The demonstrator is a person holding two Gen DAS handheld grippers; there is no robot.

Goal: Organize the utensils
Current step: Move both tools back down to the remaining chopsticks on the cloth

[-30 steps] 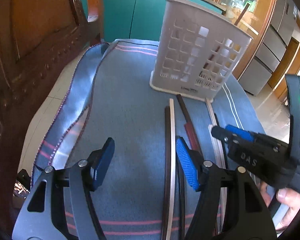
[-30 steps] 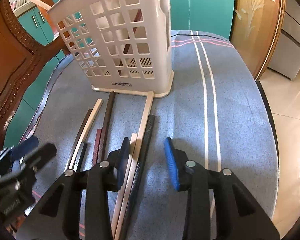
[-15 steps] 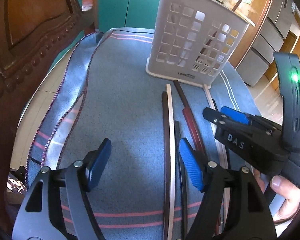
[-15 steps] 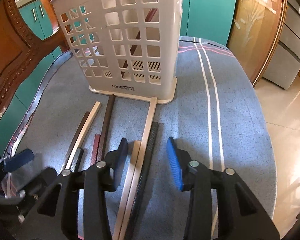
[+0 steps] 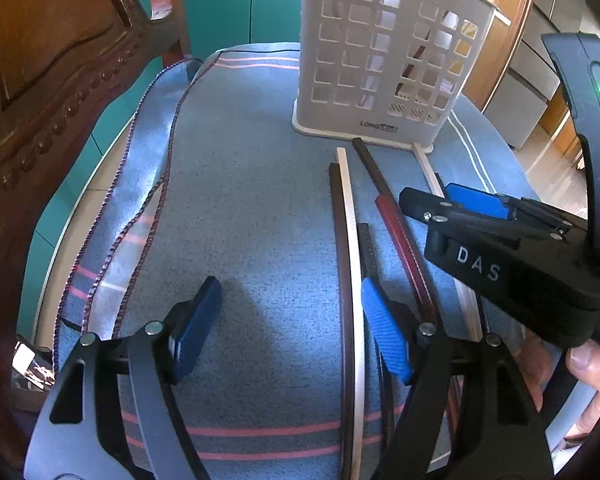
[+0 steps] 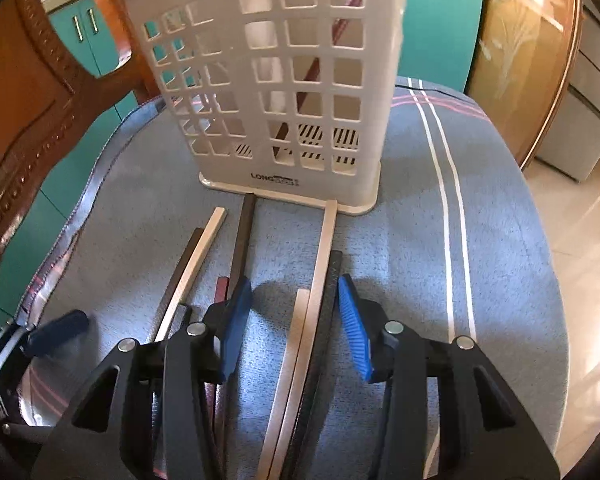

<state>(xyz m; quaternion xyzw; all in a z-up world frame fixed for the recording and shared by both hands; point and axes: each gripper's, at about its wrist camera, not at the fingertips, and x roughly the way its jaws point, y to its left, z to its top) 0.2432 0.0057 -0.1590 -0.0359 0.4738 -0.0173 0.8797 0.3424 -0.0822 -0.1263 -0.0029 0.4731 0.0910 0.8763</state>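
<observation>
Pale & black chopsticks (image 6: 316, 312), long axis aimed at holder (image 6: 276, 80), are straddled w/o contact, apparently, by spread right gripper (image 6: 294, 320); left gripper (image 5: 288, 320) also spread, over cloth beside.

1. My left gripper (image 5: 286, 322): black plastic frame w/ cut-out slots, silver round screw heads, ribbed blue pads.
2. My right gripper (image 6: 294, 320): same build, black arms, blue pads, silver screws.
3. Right unit's side reads "DAS" in white; curved black handle w/ green LED.
4. My right hand (image 5: 592, 376): bare, no sleeve visible.
</observation>
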